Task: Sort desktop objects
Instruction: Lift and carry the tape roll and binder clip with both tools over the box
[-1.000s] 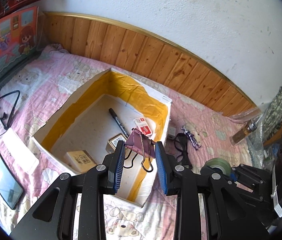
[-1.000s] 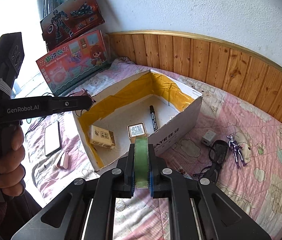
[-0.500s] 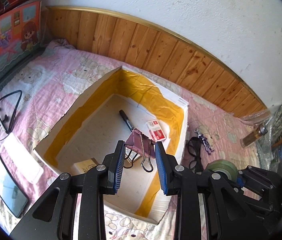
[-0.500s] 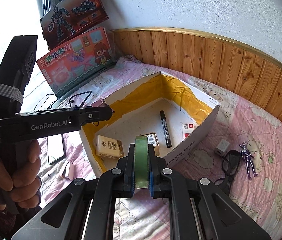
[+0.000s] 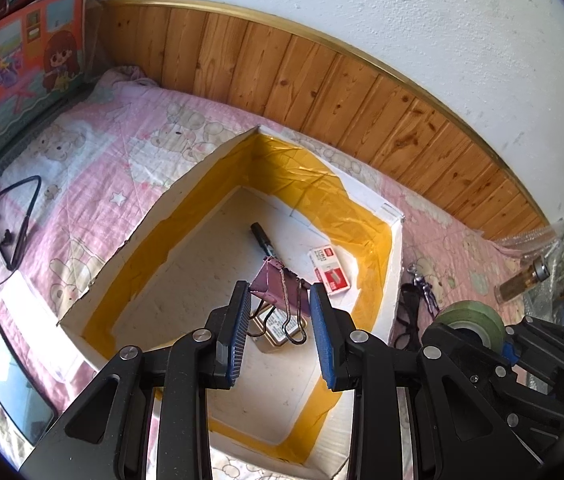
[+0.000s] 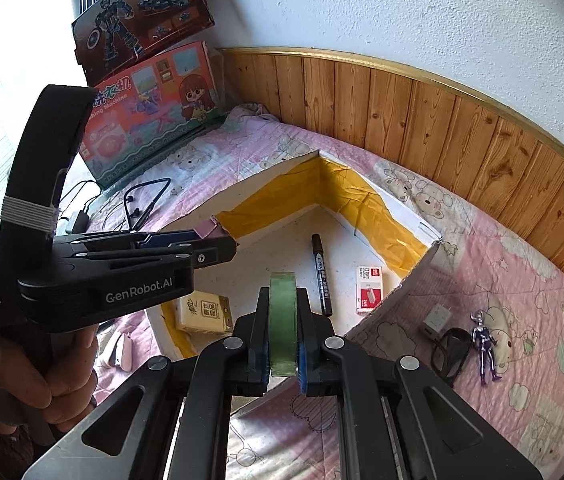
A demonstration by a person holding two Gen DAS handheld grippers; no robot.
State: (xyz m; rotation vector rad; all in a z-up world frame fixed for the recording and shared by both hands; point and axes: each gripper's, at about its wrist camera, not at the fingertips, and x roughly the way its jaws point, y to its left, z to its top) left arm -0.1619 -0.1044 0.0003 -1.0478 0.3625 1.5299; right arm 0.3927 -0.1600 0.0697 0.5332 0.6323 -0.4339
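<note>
Your left gripper held the purple binder clip over the white box, jaws partly open with the clip squeezed between them. Your right gripper was shut tight on the green tape roll, near the box's front. Inside lay a black marker and a staple box. The box sat on a pink blanket by a wooden wall panel. A phone lay to the left.
</note>
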